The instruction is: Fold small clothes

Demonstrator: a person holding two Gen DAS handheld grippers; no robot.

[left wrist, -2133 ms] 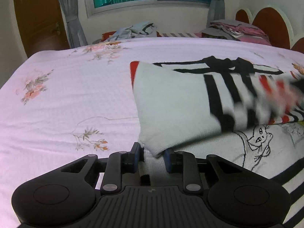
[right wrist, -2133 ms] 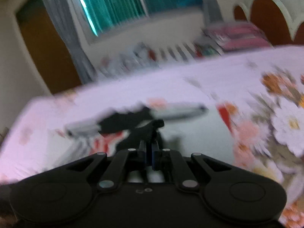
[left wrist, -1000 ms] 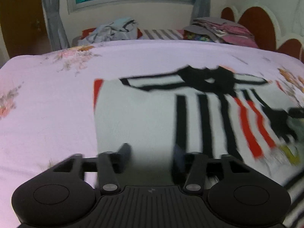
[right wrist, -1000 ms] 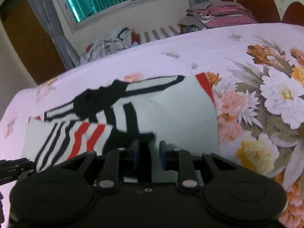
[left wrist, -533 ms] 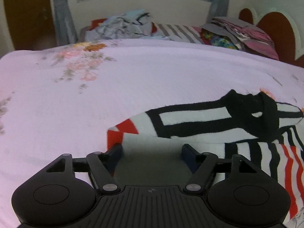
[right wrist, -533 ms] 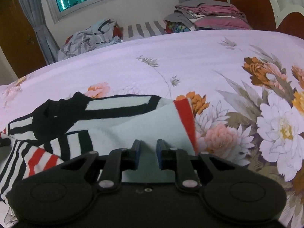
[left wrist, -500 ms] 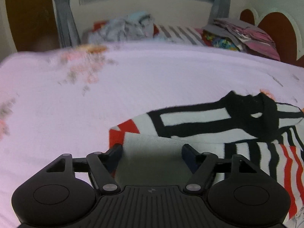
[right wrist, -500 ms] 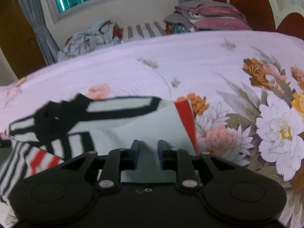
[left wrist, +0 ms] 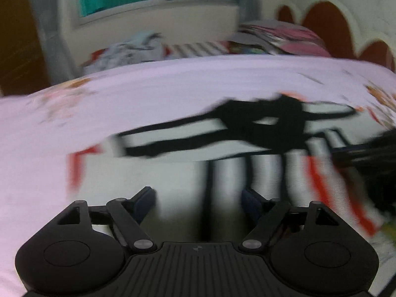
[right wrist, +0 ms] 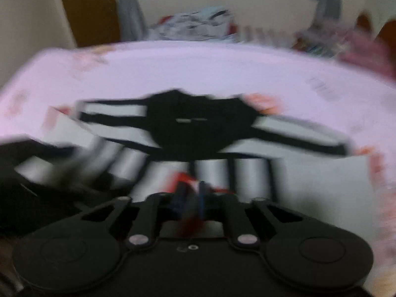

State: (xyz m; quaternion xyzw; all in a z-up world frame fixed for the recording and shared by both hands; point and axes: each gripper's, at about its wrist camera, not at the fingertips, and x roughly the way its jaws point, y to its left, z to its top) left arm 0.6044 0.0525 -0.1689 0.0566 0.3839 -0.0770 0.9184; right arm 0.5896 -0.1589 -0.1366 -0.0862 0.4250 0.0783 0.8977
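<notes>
- To the far left of my left claw (left wrist: 198,203) I have only the pale pink flowered bedsheet (left wrist: 123,104), smeared by motion blur.
- My left claw stands wide open with nothing between its blue pads (left wrist: 144,204). Two seconds ago it pinched the knit's hem; half a second ago it had already let go, and it has since swung to face the garment's middle.
- Straight ahead of that claw lies the white knitted top with black and red stripes (left wrist: 222,148), flat on the sheet. Its black neck part sits farther out and to the right, with a red-edged corner off to the left.
- At the right rim of the left view a dark shape crosses the stripes; I take it for my other gripper, though the blur stops me being sure.
- From the right claw (right wrist: 190,195) the same striped top (right wrist: 198,133) spreads to both sides, sleeves laid outward, black neck dead ahead.
- The right claw's fingers sit close together with something red and blurred between them; I cannot tell whether that is a grip on the striped fabric or only cloth behind the tips.
- My reading: the first fold is laid down and released on the left side, and both hands are shifting to the next fold.
- Far beyond lie a heap of loose clothes (right wrist: 195,24) and a folded pile (left wrist: 284,39).
</notes>
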